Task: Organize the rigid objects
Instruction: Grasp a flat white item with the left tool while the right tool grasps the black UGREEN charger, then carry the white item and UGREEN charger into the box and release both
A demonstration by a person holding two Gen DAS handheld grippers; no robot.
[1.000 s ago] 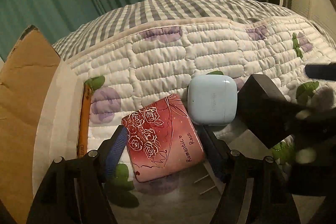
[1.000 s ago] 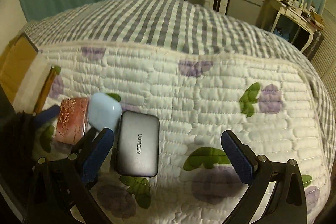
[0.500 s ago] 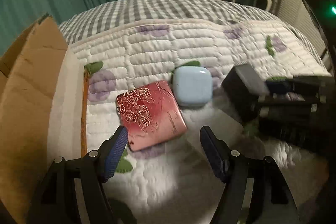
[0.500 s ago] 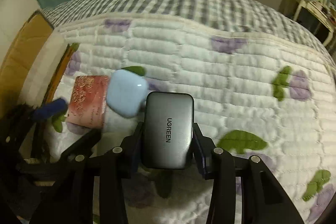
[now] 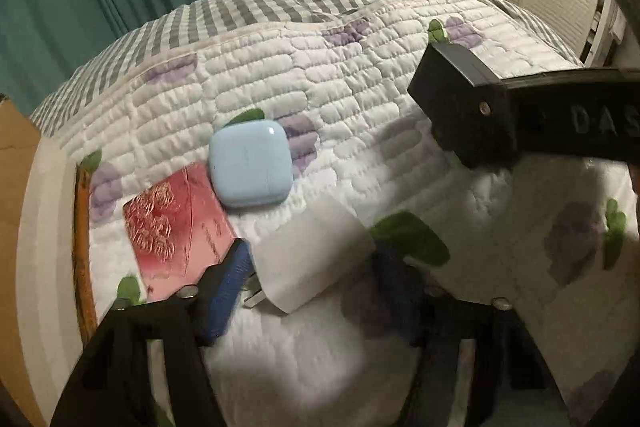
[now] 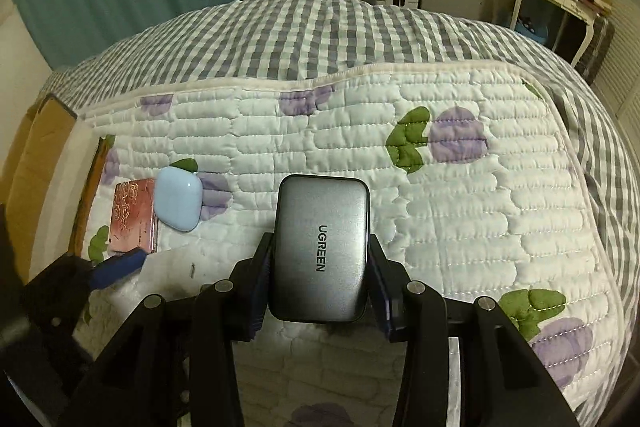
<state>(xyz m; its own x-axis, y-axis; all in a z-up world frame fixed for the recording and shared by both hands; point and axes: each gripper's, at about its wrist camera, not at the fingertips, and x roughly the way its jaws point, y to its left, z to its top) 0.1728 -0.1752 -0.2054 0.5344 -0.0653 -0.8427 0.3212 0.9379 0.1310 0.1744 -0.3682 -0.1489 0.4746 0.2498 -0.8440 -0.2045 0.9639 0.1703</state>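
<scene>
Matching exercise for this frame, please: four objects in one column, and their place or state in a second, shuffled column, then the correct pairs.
Things:
1. grey UGREEN charger
2. white plug adapter
3. light blue earbud case
4. red rose-pattern box

Places or states:
A. lying on the quilt, overlapped by the blue case
B. clamped between the right gripper pads
C. between the closing left gripper fingers
D. resting partly on the red box

Pairs: 1-B, 2-C, 3-D, 4-A
</scene>
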